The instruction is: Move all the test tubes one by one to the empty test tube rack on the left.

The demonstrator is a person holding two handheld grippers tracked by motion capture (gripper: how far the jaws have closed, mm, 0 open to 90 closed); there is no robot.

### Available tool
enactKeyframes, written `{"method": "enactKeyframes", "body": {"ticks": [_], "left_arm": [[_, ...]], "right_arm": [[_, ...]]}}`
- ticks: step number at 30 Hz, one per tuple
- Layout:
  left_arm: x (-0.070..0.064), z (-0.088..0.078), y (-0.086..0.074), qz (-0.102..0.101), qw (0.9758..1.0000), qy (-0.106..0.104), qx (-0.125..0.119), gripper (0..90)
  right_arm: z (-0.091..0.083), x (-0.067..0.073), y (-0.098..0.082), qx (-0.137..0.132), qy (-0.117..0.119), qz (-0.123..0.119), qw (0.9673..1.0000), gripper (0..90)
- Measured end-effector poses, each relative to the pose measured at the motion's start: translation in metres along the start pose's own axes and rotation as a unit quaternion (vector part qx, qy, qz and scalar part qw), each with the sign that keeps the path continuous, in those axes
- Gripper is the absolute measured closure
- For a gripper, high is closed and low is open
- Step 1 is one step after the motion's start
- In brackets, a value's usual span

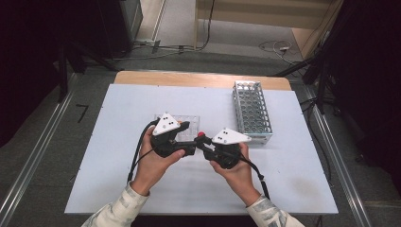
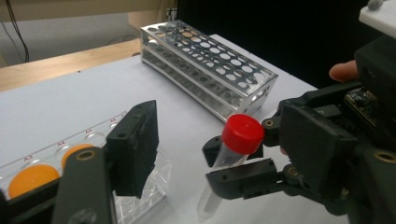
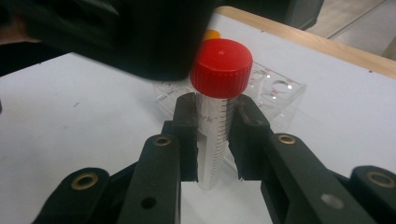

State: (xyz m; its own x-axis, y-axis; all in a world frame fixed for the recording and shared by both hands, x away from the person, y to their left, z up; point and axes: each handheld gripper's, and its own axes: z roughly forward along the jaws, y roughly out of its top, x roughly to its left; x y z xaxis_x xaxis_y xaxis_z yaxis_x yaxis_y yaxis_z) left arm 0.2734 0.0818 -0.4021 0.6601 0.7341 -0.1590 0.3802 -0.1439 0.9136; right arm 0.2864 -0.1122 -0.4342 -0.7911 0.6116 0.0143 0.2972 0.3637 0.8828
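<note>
1. The right gripper (image 3: 217, 140) squeezes a clear tube (image 3: 215, 140) between its jaws, holding it upright.
2. The tube's red cap (image 3: 221, 67) sticks up just above those jaws.
3. The left gripper (image 1: 187, 137) has its jaws apart, holding nothing; the cap sits just past them.
4. Behind the jaws lies a clear tray (image 3: 275, 88).
5. Farther off stands a metal rack (image 1: 252, 111).

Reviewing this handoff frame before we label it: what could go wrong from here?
1. The right gripper clamps the red-capped tube only on its clear body below the cap; if the left gripper pushes on the cap, the tube could tilt or slip.
2. The left gripper's jaws are open right beside the cap; closing off-centre may knock it.
3. The clear well plate with orange liquid lies just under the left gripper and could be bumped.
</note>
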Motion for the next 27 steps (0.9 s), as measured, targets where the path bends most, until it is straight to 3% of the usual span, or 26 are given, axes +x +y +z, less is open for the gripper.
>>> {"method": "enactKeyframes", "body": {"ticks": [7, 14, 27], "left_arm": [[-0.001, 0.0006, -0.0019, 0.013, 0.9999, -0.002, 0.007, 53.4], [-0.0031, 0.004, -0.0042, 0.023, 0.9995, -0.01, 0.017, 65.7], [-0.0039, 0.0029, -0.0038, 0.03, 0.9994, -0.008, 0.016, 70.3]], "right_arm": [[0.0032, 0.0023, 0.0025, -0.001, 0.002, 0.0, 1.0, 71.0], [0.0031, 0.0028, 0.0029, 0.002, 0.003, -0.004, 1.0, 70.9], [0.0017, 0.0028, 0.0031, -0.003, 0.005, -0.001, 1.0, 67.8]]}}
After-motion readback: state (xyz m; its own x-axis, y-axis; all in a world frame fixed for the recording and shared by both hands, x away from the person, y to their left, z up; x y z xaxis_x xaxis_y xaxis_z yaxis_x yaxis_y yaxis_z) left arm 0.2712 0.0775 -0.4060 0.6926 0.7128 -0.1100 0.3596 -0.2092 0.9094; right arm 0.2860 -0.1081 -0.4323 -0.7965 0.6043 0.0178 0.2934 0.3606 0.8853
